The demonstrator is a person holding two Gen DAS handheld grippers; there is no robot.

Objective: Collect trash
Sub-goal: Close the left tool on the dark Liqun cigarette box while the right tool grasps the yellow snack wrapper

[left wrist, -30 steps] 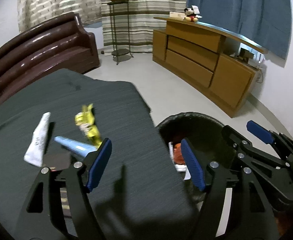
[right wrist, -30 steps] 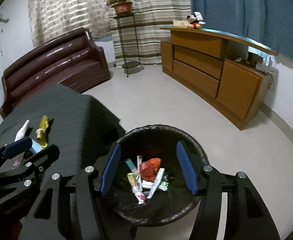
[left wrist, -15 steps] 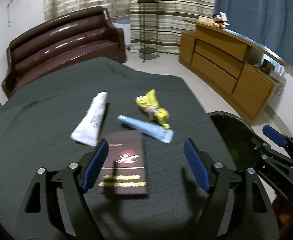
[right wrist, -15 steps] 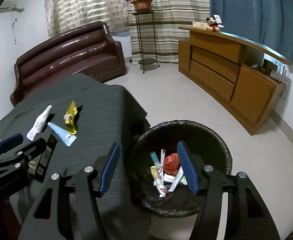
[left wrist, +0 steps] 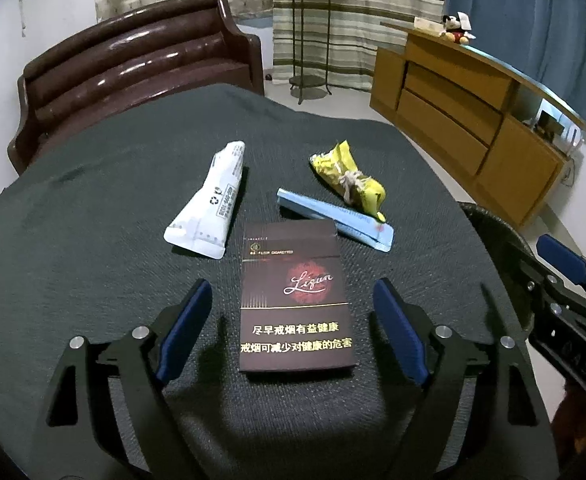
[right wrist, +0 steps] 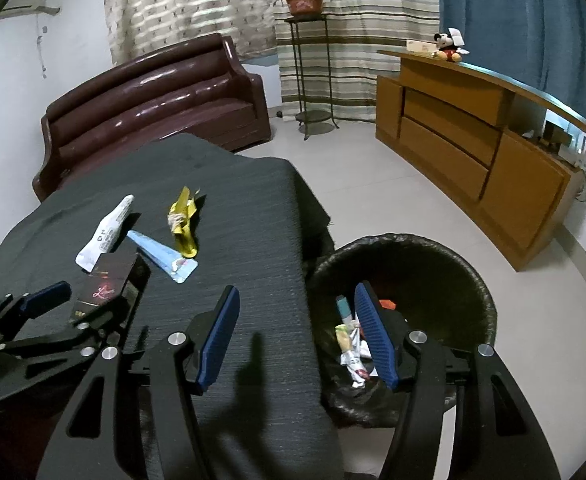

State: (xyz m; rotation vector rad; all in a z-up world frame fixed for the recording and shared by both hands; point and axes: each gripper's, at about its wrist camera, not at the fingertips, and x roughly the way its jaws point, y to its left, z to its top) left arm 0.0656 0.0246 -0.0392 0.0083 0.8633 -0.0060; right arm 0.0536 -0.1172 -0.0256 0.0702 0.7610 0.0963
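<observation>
A dark cigarette pack (left wrist: 295,296) lies flat on the dark-clothed table (left wrist: 93,208), between the open fingers of my left gripper (left wrist: 293,324). Beyond it lie a white tube (left wrist: 209,200), a light blue wrapper (left wrist: 333,218) and a crumpled yellow wrapper (left wrist: 347,178). In the right wrist view the pack (right wrist: 107,284), tube (right wrist: 105,234), blue wrapper (right wrist: 161,256) and yellow wrapper (right wrist: 183,220) show at left. My right gripper (right wrist: 297,332) is open and empty over the table's right edge, beside the black lined trash bin (right wrist: 453,264) holding several wrappers.
A brown leather sofa (right wrist: 153,100) stands behind the table. A wooden sideboard (right wrist: 473,136) with a Mickey toy runs along the right wall. A plant stand (right wrist: 309,76) is by the striped curtains. Tiled floor (right wrist: 373,180) lies between table and sideboard.
My left gripper has swung left from the bin to over the table and now straddles the cigarette pack. My right gripper has shifted left from above the bin toward the table edge.
</observation>
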